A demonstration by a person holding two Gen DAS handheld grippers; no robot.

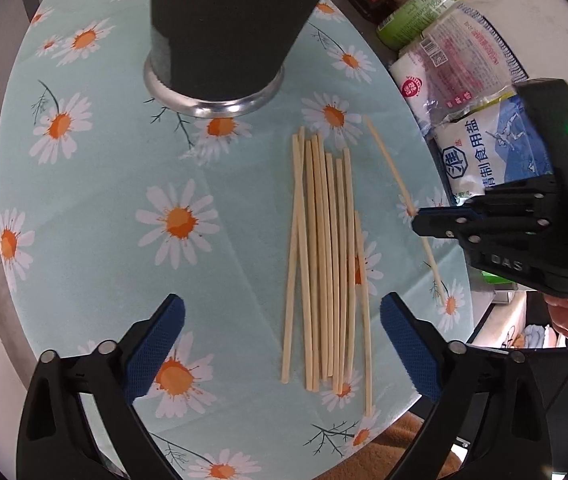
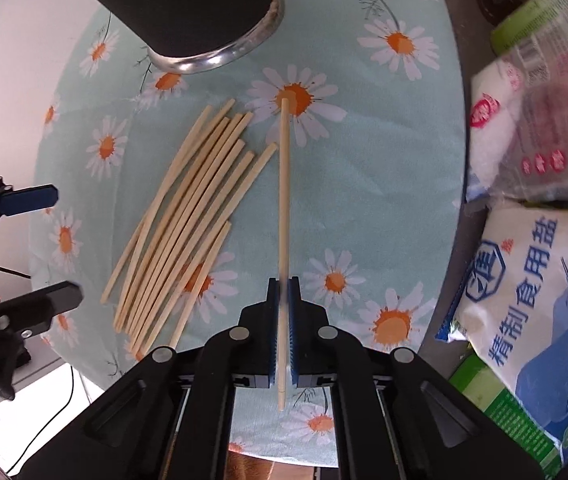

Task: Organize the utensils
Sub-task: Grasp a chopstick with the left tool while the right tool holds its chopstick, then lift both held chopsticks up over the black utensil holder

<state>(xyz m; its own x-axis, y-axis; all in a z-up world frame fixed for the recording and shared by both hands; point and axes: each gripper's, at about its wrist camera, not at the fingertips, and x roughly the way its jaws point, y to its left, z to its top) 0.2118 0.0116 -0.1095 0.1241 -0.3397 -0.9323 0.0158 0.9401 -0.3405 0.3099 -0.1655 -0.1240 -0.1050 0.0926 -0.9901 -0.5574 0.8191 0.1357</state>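
The left tongs (image 1: 281,344) hang low over the near edge of the worktop (image 1: 95,216), which wears a pale green cloth printed with daisies. Their blue-padded fingers (image 1: 155,344) are spread wide with nothing between them, pointing across the cloth toward the dark holder (image 1: 223,28) with its shiny metal base rim. Just ahead of them and a little right lies the bundle of chopsticks (image 1: 326,264), loose and roughly parallel, flat on the cloth. Farther right, the right tongs (image 2: 282,332) are pressed together on a single chopstick (image 2: 284,200), gripped near its rear end so that most of its length runs forward from the pads, apart from the bundle; its far tip lies over a daisy near the holder. In the left wrist view the right tongs reach in sideways from the worktop's right edge. Beyond that edge sit a salt bag (image 2: 540,300) and other packets (image 1: 460,60).
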